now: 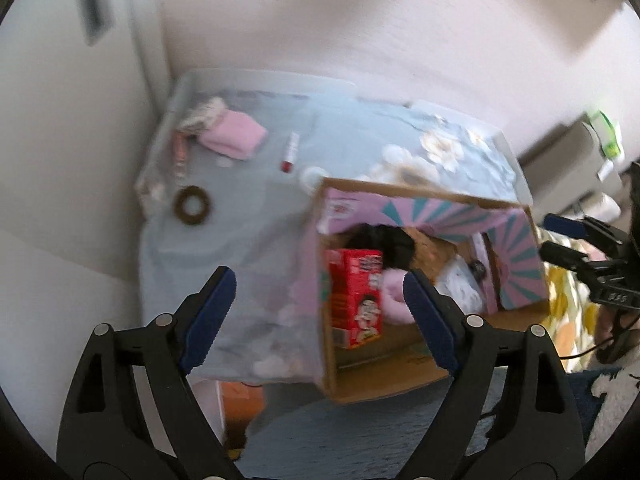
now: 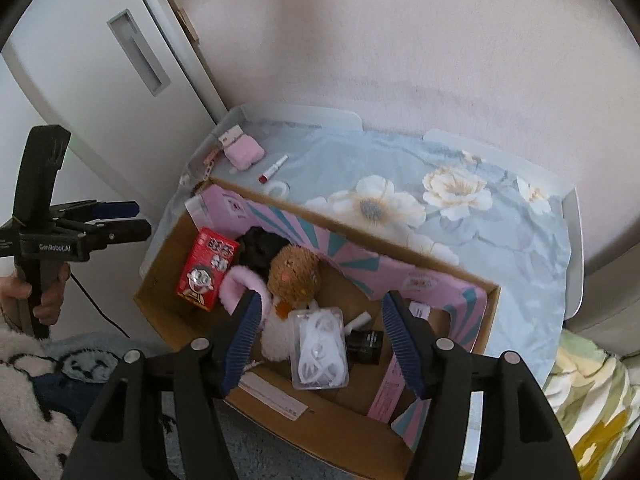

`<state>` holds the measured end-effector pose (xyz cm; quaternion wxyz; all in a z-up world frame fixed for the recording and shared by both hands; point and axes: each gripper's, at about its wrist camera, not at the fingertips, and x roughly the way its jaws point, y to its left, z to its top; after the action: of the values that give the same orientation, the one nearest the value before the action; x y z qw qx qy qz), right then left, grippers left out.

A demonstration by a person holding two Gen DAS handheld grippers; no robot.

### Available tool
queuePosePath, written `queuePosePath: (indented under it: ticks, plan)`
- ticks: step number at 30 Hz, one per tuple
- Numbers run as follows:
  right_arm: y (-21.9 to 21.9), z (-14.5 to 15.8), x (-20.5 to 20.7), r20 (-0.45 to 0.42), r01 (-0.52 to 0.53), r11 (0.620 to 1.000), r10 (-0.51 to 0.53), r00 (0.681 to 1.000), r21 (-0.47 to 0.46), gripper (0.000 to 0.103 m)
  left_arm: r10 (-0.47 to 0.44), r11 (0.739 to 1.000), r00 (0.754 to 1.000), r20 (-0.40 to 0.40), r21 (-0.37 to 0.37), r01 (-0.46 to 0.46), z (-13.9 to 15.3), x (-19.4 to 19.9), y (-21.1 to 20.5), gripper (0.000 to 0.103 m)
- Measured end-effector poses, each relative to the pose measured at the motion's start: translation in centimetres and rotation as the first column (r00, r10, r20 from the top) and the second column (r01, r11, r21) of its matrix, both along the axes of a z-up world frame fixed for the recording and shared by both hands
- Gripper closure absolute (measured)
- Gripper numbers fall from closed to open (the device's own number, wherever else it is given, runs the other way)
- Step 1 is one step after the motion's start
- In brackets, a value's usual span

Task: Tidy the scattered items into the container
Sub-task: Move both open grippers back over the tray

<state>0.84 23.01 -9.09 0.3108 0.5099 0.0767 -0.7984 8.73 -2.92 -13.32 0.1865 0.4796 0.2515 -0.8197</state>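
A cardboard box with pink and teal flaps stands on the floral cloth; it also shows in the left wrist view. Inside lie a red carton, a brown plush, a clear case and a black item. On the cloth beyond the box lie a pink cloth, a lipstick, a brown tape ring and a white tape roll. My left gripper is open and empty beside the box's left wall. My right gripper is open and empty above the box.
A white door stands at the left and a wall behind the table. A striped tube lies at the table's far left edge. A floral bedspread is at the right. A grey rug covers the floor below.
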Motion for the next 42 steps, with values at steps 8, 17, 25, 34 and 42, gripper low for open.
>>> queuePosePath:
  ticks: [8,17,25,34,42]
  plan:
    - [-1.7,3.0,-1.7,-0.044,-0.062,0.997,0.060,0.997,-0.036,0.044,0.111,0.991,0.994,0.019,-0.076,-0.110,0.2,2.8,-2.3,0.018]
    - [-5.5,4.0,-5.1,-0.007,-0.118,0.989,0.118,0.993,-0.084,0.044,0.178,0.982,0.983,0.039,-0.072,-0.175,-1.0,3.9,-4.6,0.018]
    - [-12.5,4.1,-8.4,-0.034,-0.265,0.964,0.264,0.964,-0.020,0.044,0.283,0.959,0.959,0.014,-0.012,-0.283,-3.7,2.5,-8.3,0.019]
    - [-20.1,-0.1,-13.0,-0.008,-0.424,0.903,0.425,0.905,0.071,0.044,0.262,0.962,0.964,0.046,-0.091,-0.257,-8.2,-0.9,-9.4,0.030]
    - [-25.4,-5.8,-14.7,0.045,-0.479,0.872,0.477,0.878,0.096,0.044,0.226,0.967,0.967,0.118,-0.143,-0.209,-11.8,-2.9,-9.7,0.041]
